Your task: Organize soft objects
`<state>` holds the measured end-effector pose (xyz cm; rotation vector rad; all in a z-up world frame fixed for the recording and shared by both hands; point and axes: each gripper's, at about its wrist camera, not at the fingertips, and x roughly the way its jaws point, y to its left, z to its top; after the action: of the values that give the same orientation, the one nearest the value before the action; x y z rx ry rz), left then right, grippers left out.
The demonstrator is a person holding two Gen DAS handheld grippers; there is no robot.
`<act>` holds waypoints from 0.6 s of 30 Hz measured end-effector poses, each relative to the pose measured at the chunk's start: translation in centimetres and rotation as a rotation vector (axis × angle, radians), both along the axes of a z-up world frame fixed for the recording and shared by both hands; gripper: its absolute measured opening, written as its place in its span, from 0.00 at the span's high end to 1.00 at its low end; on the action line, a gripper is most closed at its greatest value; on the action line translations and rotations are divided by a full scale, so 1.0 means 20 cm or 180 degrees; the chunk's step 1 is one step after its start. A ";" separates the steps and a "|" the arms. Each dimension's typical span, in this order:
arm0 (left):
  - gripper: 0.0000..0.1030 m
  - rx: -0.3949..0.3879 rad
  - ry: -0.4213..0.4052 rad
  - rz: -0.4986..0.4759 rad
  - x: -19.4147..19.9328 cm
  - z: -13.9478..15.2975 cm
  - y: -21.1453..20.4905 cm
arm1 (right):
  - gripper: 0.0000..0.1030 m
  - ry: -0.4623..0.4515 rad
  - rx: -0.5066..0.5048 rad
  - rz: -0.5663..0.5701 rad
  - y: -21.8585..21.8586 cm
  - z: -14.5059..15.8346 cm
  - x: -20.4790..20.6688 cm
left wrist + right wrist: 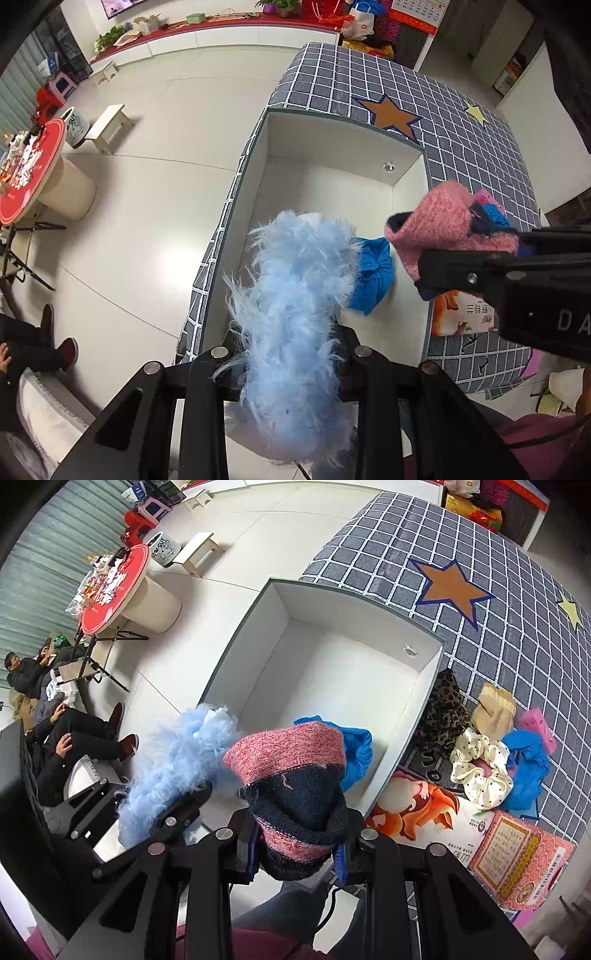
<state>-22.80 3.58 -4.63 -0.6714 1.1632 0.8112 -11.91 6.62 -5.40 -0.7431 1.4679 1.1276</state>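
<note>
Fluffy blue fur point(291, 314) fills my clenched left gripper point(288, 354) above the white box's point(332, 144) near rim, while my right gripper point(299, 845) clamps a pink-and-navy knit point(291, 775) toward 3 o'clock, with a blue cloth point(373, 277) inside and bare floor stretching toward 12.

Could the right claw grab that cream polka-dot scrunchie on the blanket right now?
Probably not yet: the right claw is shut on the pink and navy knit, so it is full. The scrunchie itself lies uncovered.
</note>
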 end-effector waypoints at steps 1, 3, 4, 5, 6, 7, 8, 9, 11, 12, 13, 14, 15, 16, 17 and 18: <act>0.68 0.0013 0.0004 -0.0008 0.00 0.00 0.00 | 0.70 0.0001 0.0007 0.0008 0.01 0.00 0.00; 0.68 0.0030 0.0000 -0.0014 0.01 0.00 0.01 | 0.70 -0.0011 0.0009 0.0026 0.02 0.00 -0.01; 0.64 0.0029 -0.0004 -0.0014 0.01 0.00 0.01 | 0.70 -0.0021 0.0010 0.0030 0.02 0.00 -0.01; 0.60 0.0022 0.0003 -0.0014 0.02 0.00 0.01 | 0.70 -0.0042 0.0016 0.0030 0.03 0.00 -0.01; 0.49 0.0020 0.0020 -0.0017 0.02 -0.01 0.02 | 0.69 -0.0057 0.0026 0.0032 0.03 0.00 0.00; 0.34 0.0029 0.0040 -0.0027 0.03 -0.01 0.02 | 0.62 -0.0059 0.0028 0.0027 0.04 0.00 0.00; 0.27 0.0035 0.0055 -0.0038 0.04 -0.01 0.02 | 0.43 -0.0051 0.0027 0.0005 0.04 0.00 0.01; 0.18 0.0038 0.0085 -0.0052 0.05 -0.02 0.02 | 0.32 -0.0024 0.0053 -0.0044 0.05 0.01 0.03; 0.16 0.0023 0.0051 -0.0051 0.06 -0.02 0.03 | 0.12 -0.0003 0.0130 -0.0151 0.04 0.03 0.07; 0.14 0.0007 0.0058 -0.0057 0.07 -0.03 0.04 | 0.12 0.0006 0.0179 -0.0207 0.03 0.04 0.09; 0.09 -0.0015 0.0074 -0.0070 0.08 -0.04 0.04 | 0.12 0.0037 0.0192 -0.0251 0.02 0.04 0.11; 0.08 -0.0048 0.0072 -0.0088 0.09 -0.04 0.05 | 0.12 0.0089 0.0188 -0.0315 0.01 0.04 0.14; 0.03 -0.0115 0.0029 -0.0106 0.10 -0.04 0.06 | 0.12 0.0151 0.0178 -0.0405 -0.01 0.03 0.17; 0.00 -0.0168 -0.0028 -0.0123 0.11 -0.03 0.06 | 0.12 0.0199 0.0175 -0.0484 -0.03 0.03 0.20; 0.00 -0.0225 -0.0102 -0.0147 0.12 -0.02 0.06 | 0.12 0.0244 0.0179 -0.0571 -0.06 0.03 0.23; 0.00 -0.0252 -0.0168 -0.0172 0.14 -0.01 0.07 | 0.12 0.0271 0.0183 -0.0669 -0.09 0.04 0.27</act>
<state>-20.09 4.96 -4.76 -0.7197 1.1654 0.7010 -6.52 4.92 -4.64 -0.4933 1.5392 1.0459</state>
